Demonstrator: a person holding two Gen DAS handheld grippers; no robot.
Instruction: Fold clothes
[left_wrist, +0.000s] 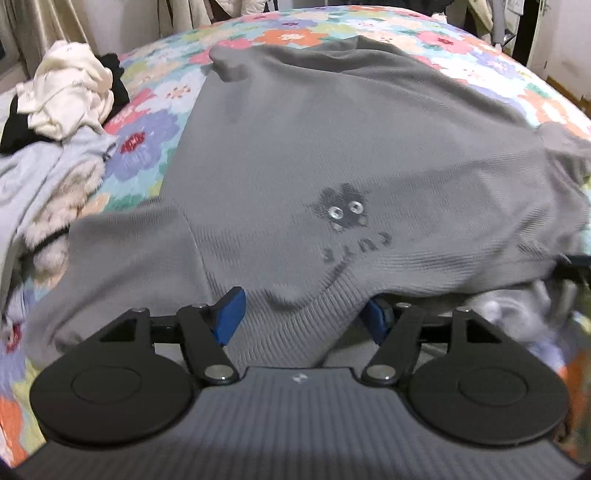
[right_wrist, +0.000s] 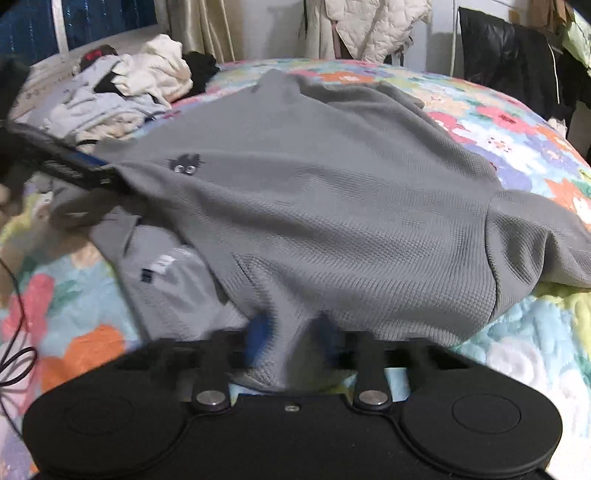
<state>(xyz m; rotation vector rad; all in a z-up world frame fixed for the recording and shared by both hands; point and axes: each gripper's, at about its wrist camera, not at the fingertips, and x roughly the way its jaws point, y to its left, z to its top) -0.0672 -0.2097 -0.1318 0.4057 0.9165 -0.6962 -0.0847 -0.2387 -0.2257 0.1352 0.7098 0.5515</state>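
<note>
Both grippers grip the same grey sweater (left_wrist: 332, 155) by its ribbed collar end: the left gripper (left_wrist: 303, 314) has its blue pads (left_wrist: 231, 317) set wide with the ribbed band bunched between them, and whether they actually pinch the cloth cannot be told from its own camera; the right gripper (right_wrist: 291, 343), blurred in its view, has its blue fingers (right_wrist: 258, 336) closed in on a fold of the waffle-knit fabric. In the right wrist view the left tool also shows as a dark bar at the sweater's left edge, its tip under the cloth. That garment lies spread front-up over the middle of the bed (left_wrist: 480, 48), its hem toward the far edge and a sleeve (right_wrist: 543, 243) draped toward the bed's right side, while the collar end is lifted a little off the cover at the near edge. A small dark furry motif with two shiny eyes (left_wrist: 341, 208) and stitched letters sits on the chest. Beneath the raised near part, a paler grey garment with a small label (right_wrist: 162, 280) lies on the flowered bedspread (right_wrist: 509, 122). At the bed's far left corner a heap of unfolded clothes (left_wrist: 66, 99), cream, black and pale blue, is piled up. Beyond the bed, curtains (right_wrist: 199, 29) and hanging jackets (right_wrist: 373, 26) line the wall, and a thin black cable (right_wrist: 14, 354) loops over the near left edge.
</note>
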